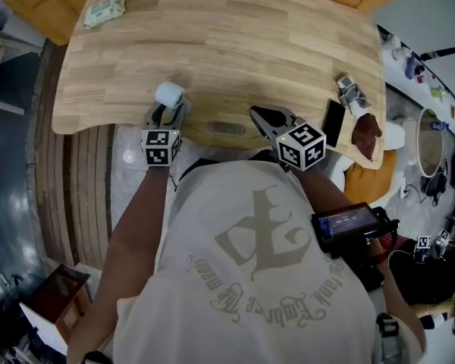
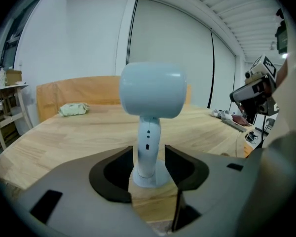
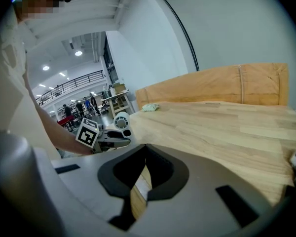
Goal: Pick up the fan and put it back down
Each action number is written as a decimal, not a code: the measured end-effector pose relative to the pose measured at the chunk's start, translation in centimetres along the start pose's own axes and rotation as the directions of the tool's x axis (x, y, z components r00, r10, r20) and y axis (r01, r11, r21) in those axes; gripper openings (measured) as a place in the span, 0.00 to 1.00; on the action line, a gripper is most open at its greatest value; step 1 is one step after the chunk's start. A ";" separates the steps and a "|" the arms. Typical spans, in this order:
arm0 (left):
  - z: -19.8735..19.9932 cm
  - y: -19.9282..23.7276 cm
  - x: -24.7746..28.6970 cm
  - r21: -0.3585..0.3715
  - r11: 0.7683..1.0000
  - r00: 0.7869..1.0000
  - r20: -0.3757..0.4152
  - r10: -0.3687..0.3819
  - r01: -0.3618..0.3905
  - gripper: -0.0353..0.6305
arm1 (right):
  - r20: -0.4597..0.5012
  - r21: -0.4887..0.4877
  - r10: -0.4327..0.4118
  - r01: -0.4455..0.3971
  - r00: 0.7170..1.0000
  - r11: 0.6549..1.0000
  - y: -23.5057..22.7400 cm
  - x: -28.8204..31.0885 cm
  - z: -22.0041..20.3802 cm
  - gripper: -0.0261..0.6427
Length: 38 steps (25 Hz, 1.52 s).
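Right, my left claw (image 2: pixel 149 156) sits released either side of the fan (image 2: pixel 150 90), letting it stand alone near the table (image 2: pixel 74 132) edge, while my right claw (image 3: pixel 145 149) waits clenched, empty.

Pale grey short-sleeved T-shirt (image 1: pixel 212 196), tan emblem (image 1: pixel 262 233), curved lettering (image 1: pixel 250 300) beneath. Left gripper (image 1: pixel 165 114), right gripper (image 1: pixel 256 114): grey shells, black jaw linings, black-and-white marker cube (image 1: pixel 161 146) on each.
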State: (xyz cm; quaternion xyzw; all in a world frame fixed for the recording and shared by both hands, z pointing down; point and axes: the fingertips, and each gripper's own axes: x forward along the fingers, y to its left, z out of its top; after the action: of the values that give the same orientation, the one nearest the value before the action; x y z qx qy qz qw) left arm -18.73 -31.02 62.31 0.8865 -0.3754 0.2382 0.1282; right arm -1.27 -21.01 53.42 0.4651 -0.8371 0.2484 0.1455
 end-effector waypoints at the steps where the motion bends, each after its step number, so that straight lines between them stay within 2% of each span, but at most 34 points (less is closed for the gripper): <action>1: 0.0 -0.2 -0.3 -0.005 1.000 1.000 0.002 0.004 -0.004 0.34 | 0.000 -0.002 0.005 -0.005 1.000 1.000 0.1 -0.2 -0.1 0.06; 6: 0.1 -0.9 -2.6 -0.045 0.999 0.999 0.035 0.028 -0.026 0.34 | -0.005 -0.011 0.040 -0.040 0.999 0.999 0.5 -0.7 -0.6 0.06; 12: 0.3 -1.7 -6.1 -0.085 0.991 0.992 0.058 0.110 -0.104 0.33 | -0.010 -0.039 0.118 -0.119 0.993 0.992 1.3 -1.3 -0.5 0.06; 19: 2.3 -4.2 -10.6 -0.121 0.976 0.976 0.099 0.194 -0.181 0.28 | -0.017 -0.073 0.219 -0.219 0.976 0.973 2.4 -2.1 -0.2 0.06; 26: 1.9 -7.6 -15.5 -0.186 0.945 0.950 0.112 0.291 -0.268 0.21 | -0.030 -0.109 0.365 -0.366 0.931 0.924 4.8 -2.1 -0.1 0.06; 30: 1.0 -9.3 -17.6 -0.234 0.925 0.937 0.111 0.331 -0.299 0.12 | -0.029 -0.138 0.433 -0.433 0.901 0.891 6.1 -2.5 0.5 0.06; 33: 0.3 -11.0 -18.5 -0.274 0.913 0.930 0.122 0.346 -0.304 0.07 | -0.036 -0.160 0.477 -0.476 0.878 0.865 7.0 -3.1 0.3 0.06; 38: 0.1 -13.3 -19.3 -0.305 0.907 0.929 0.136 0.343 -0.291 0.07 | -0.046 -0.167 0.524 -0.524 0.850 0.835 7.5 -3.7 -0.6 0.06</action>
State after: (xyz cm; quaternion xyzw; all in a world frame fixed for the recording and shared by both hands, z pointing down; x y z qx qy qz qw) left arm -20.71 -10.27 51.54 0.8046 -0.5550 0.1166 0.1759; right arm -5.69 -14.70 50.06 0.2040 -0.9508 0.2048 0.1111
